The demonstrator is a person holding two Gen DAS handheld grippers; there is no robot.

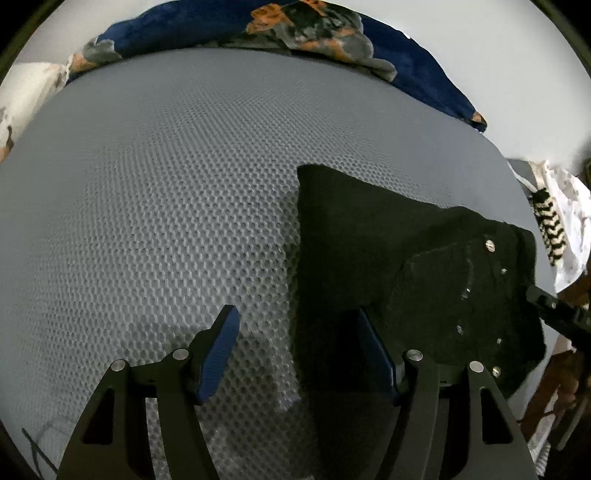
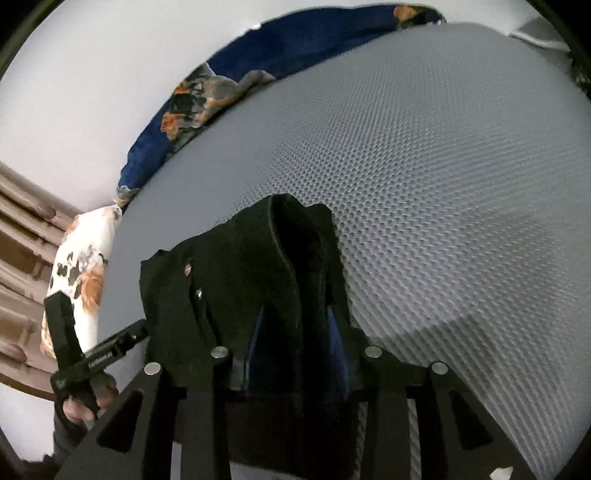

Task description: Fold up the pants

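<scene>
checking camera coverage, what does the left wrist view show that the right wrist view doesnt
Only the left wrist view: the left gripper, open over the edge of the pants, and a black-and-white striped cloth.
Only the right wrist view: the right gripper with a raised fold of the pants between its fingers, and brown curtain folds.
Both: the grey mesh mat, the blue floral blanket.

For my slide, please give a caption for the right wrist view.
Right gripper closed around a fold of black pants over a grey mesh mattress.
</scene>
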